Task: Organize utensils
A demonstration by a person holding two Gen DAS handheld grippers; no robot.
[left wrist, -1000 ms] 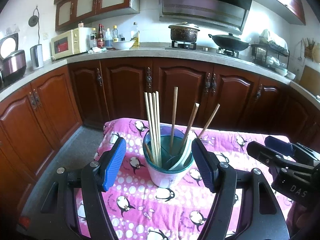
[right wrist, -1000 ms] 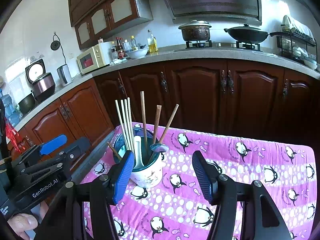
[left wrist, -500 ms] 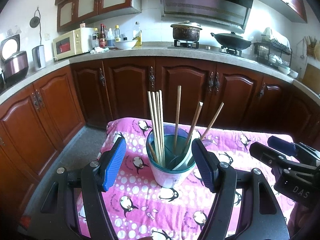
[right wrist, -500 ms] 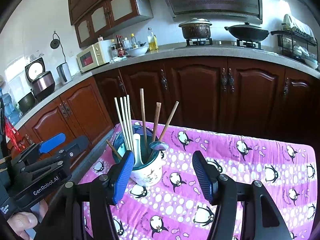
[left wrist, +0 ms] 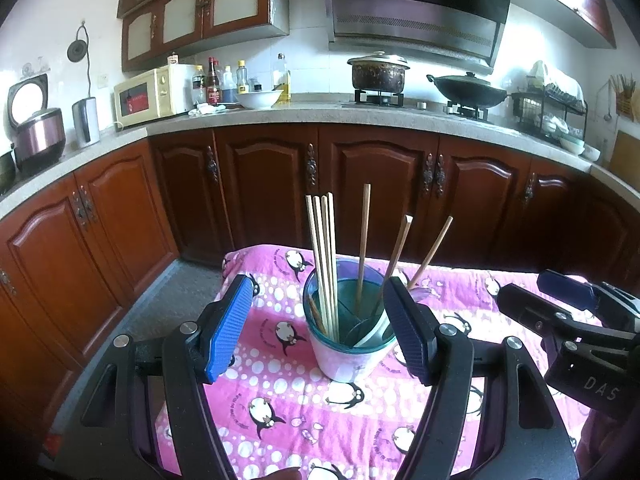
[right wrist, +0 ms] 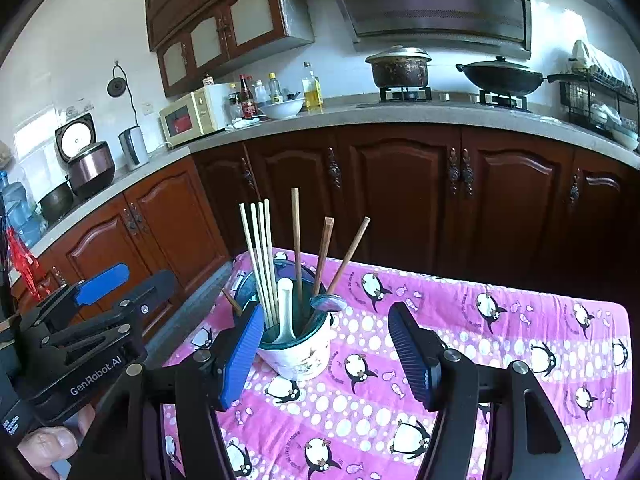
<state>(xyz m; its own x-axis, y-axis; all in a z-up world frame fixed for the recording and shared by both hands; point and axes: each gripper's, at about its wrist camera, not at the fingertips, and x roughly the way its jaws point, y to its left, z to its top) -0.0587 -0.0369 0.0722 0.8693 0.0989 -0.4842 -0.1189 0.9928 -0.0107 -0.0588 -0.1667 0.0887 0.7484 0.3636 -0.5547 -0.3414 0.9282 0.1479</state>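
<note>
A white cup with a teal rim [left wrist: 347,354] [right wrist: 298,354] stands on the pink penguin cloth. It holds several pale and brown chopsticks [left wrist: 325,256] [right wrist: 262,256], a white spoon [right wrist: 285,312] and a metal spoon [right wrist: 328,303]. My left gripper [left wrist: 318,332] is open and empty, its blue pads on either side of the cup, a little short of it. My right gripper [right wrist: 324,354] is open and empty, the cup just behind its left pad. Each gripper shows in the other's view, the right one [left wrist: 568,316] and the left one [right wrist: 86,320].
The pink cloth [right wrist: 500,344] covers a small table with edges at left and far side. Dark wooden cabinets [left wrist: 380,188] run behind it under a stone counter with a microwave [left wrist: 150,94], bottles, a pot and a wok.
Both views have shifted slightly; the cup sits a little lower and nearer between the left pads. Both grippers stay open and empty.
</note>
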